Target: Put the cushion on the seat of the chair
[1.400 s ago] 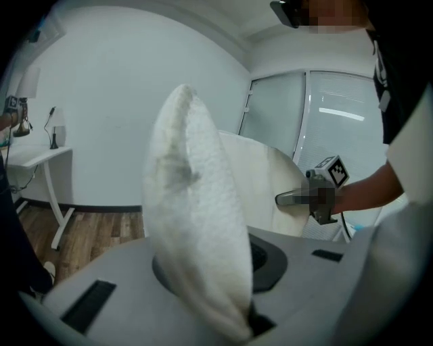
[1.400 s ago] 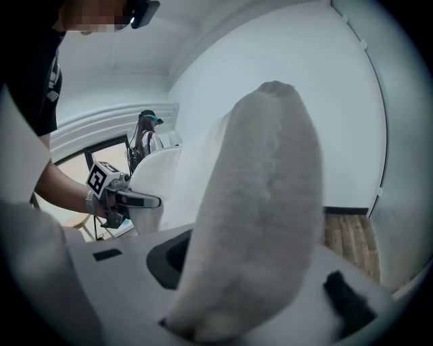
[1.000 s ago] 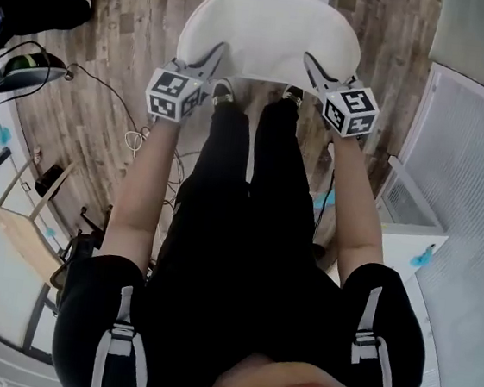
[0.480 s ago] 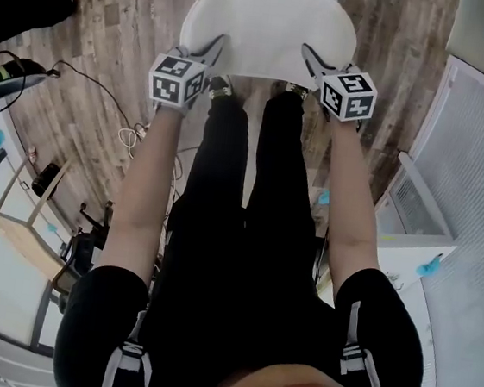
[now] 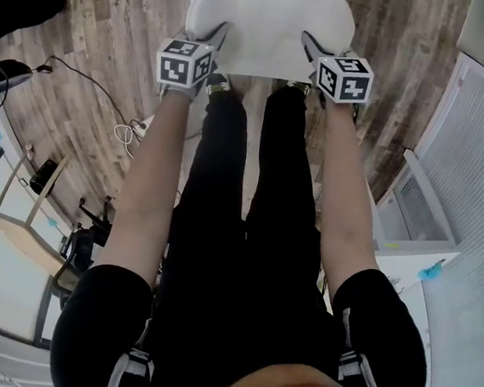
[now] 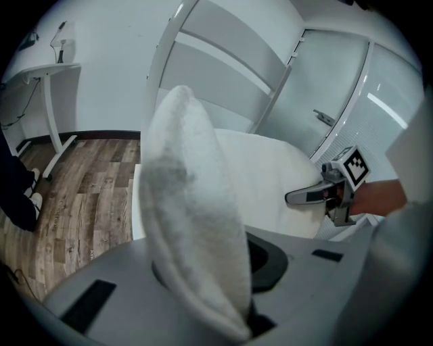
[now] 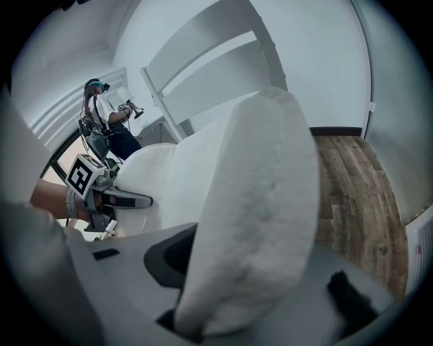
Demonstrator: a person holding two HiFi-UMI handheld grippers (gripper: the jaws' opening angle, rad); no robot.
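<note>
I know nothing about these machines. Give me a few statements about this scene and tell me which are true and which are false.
1. The cushion is white. True.
2. Only one claw has hold of the cushion. False: the left claw grips one edge, and the right claw has the other edge between its jaws, which are opening.
3. The floor is carpeted. False: it is wooden planks.
4. The chair has a white slatted back. True.
5. The person wears light trousers. False: they are black.
</note>
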